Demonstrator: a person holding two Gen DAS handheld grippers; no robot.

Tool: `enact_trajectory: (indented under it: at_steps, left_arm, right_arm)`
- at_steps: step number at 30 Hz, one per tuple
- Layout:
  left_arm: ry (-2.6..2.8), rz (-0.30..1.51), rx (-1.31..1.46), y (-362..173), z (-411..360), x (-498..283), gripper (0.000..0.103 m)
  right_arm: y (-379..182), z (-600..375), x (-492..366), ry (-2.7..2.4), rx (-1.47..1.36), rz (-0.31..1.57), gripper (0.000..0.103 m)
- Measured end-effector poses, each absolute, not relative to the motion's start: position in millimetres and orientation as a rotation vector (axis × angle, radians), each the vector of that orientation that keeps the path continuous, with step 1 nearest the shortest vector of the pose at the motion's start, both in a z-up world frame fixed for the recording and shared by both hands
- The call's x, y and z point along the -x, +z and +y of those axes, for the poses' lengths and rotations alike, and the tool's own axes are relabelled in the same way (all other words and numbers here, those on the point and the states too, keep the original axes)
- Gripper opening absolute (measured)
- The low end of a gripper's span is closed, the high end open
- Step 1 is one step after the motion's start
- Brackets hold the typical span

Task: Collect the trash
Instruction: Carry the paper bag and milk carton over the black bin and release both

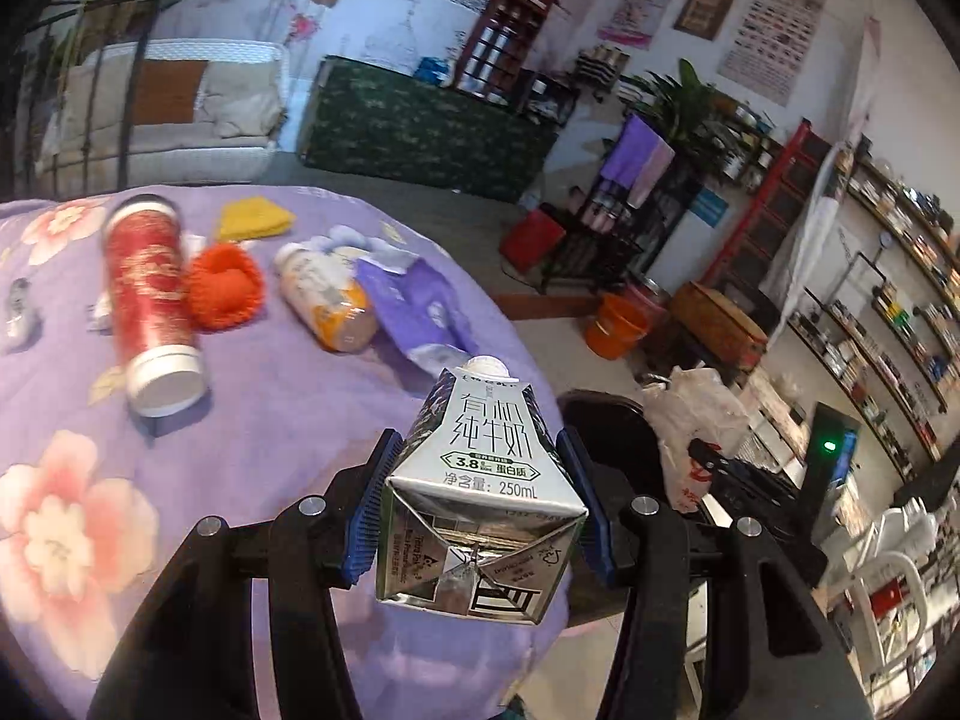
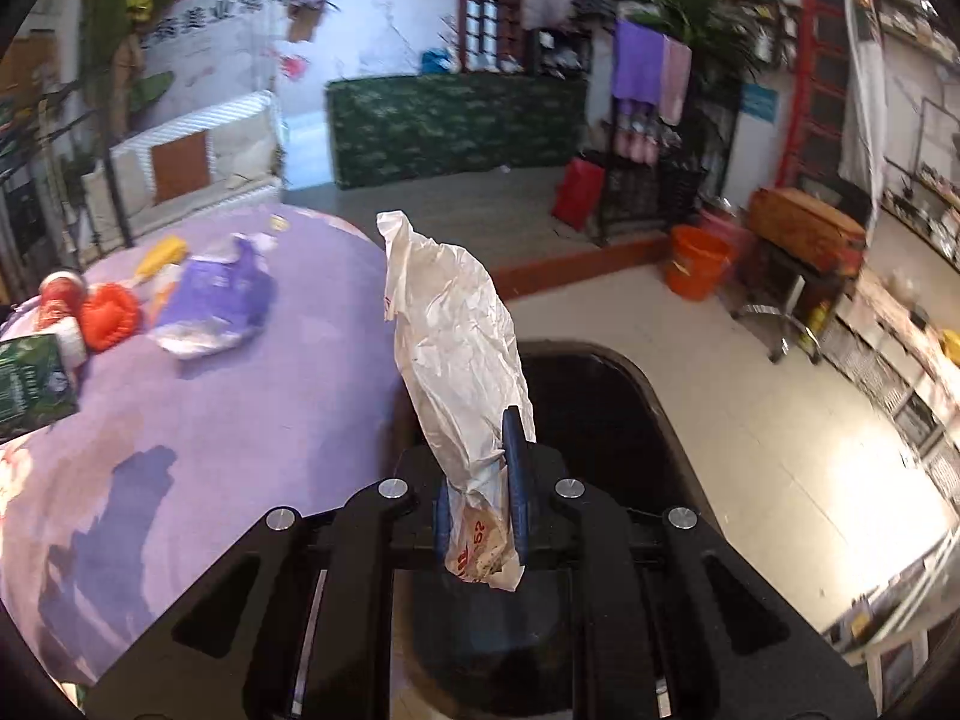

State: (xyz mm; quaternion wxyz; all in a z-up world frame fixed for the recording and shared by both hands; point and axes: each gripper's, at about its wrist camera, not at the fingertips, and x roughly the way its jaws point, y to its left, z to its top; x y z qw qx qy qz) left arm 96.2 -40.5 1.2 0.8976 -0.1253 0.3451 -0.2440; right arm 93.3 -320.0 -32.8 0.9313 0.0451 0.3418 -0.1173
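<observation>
My left gripper (image 1: pixel 480 510) is shut on a 250 mL milk carton (image 1: pixel 489 480), held above the right edge of the purple flowered table (image 1: pixel 252 456). My right gripper (image 2: pixel 483 492) is shut on a crumpled white paper bag (image 2: pixel 456 348) that stands up from the pads, above a black bin (image 2: pixel 606 408) beside the table. The bag and bin also show in the left wrist view, bag (image 1: pixel 696 426), bin (image 1: pixel 606 420). The carton shows at the left edge of the right wrist view (image 2: pixel 30 384).
On the table lie a red can (image 1: pixel 150 300), an orange knitted heart (image 1: pixel 225 288), a yellow cloth (image 1: pixel 252 219), a plastic bottle (image 1: pixel 327 300) and a purple wrapper (image 1: pixel 414 306). An orange bucket (image 2: pixel 696 261) and shelves stand on the floor to the right.
</observation>
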Motion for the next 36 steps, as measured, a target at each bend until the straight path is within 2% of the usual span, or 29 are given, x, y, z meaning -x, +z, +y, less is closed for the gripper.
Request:
enact_trajectory:
  at_steps: [9,12,14,15,16,20,26,32,36]
  left_arm:
    - [-0.655,0.748,0.19,-5.1,-103.2,-102.4,0.052]
    - [-0.687,0.758,0.169,-8.1,-123.8,-98.4,0.052]
    - [-0.709,0.773,0.16,-11.0,-136.4,-98.3,0.052]
    - [-0.72,0.782,0.156,-13.0,-143.7,-98.4,0.052]
    - [-0.73,0.791,0.151,-14.7,-149.9,-98.1,0.052]
    - [-0.766,0.823,0.125,-20.7,-175.4,-98.8,0.052]
    - [-0.83,0.871,0.077,-28.6,-219.7,-103.3,0.052]
    - [-0.876,0.909,0.006,-37.9,-260.6,-107.7,0.052]
    - [-0.887,0.933,-0.054,-45.4,-283.8,-107.7,0.052]
  right_arm:
    - [-102.0,-377.7,-117.1,-0.322,-0.289,0.92,0.016]
    - [-116.3,-383.9,-118.7,-0.339,-0.297,0.951,0.02]
    - [-121.6,-386.0,-119.6,-0.344,-0.287,0.966,0.029]
    - [-124.4,-388.2,-118.8,-0.355,-0.287,0.969,0.045]
    - [-125.0,-391.1,-114.9,-0.37,-0.296,0.956,0.056]
    - [-112.5,-400.2,-102.9,-0.424,-0.294,0.893,0.06]
    - [-77.8,-427.5,-77.5,-0.543,-0.268,0.775,0.076]
    - [-51.3,-455.9,-47.1,-0.637,-0.311,0.69,0.082]
    - [-43.9,-470.6,-35.3,-0.674,-0.328,0.66,0.082]
